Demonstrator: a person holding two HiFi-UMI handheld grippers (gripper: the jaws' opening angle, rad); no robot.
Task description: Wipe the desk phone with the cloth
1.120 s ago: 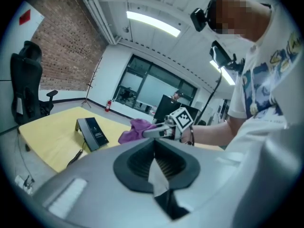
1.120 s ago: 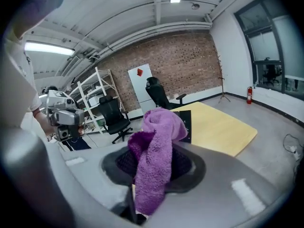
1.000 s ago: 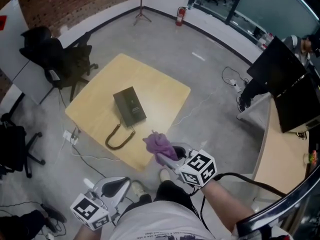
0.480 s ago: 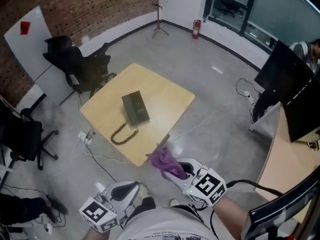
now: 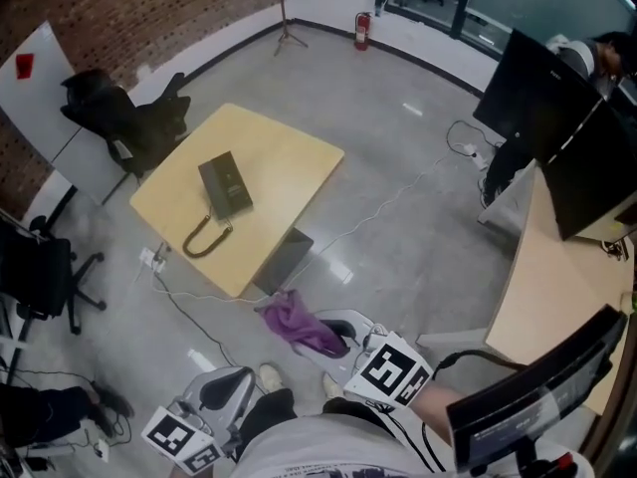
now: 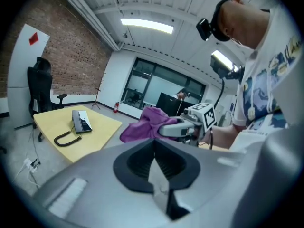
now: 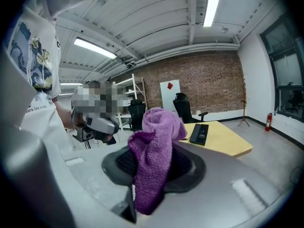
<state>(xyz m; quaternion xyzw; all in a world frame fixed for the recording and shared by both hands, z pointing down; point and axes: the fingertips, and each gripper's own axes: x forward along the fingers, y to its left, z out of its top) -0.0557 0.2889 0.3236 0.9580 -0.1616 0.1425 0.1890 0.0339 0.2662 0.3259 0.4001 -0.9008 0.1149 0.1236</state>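
Head view: dark rectangular desk phone [image 5: 225, 185] with its coiled cord lay on the square yellow wooden table [image 5: 294, 157], well apart from both grippers. Left gripper view: left gripper [image 6: 155, 167] had its jaws pressed together, holding nothing. Right gripper view: right gripper [image 7: 146, 171] was clamped on the crumpled purple cloth [image 7: 154, 148].

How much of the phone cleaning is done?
Done: the purple cloth is clamped in the right gripper. In hand: it hangs above the floor, short of the table. Left: all the wiping; the desk phone lies untouched.
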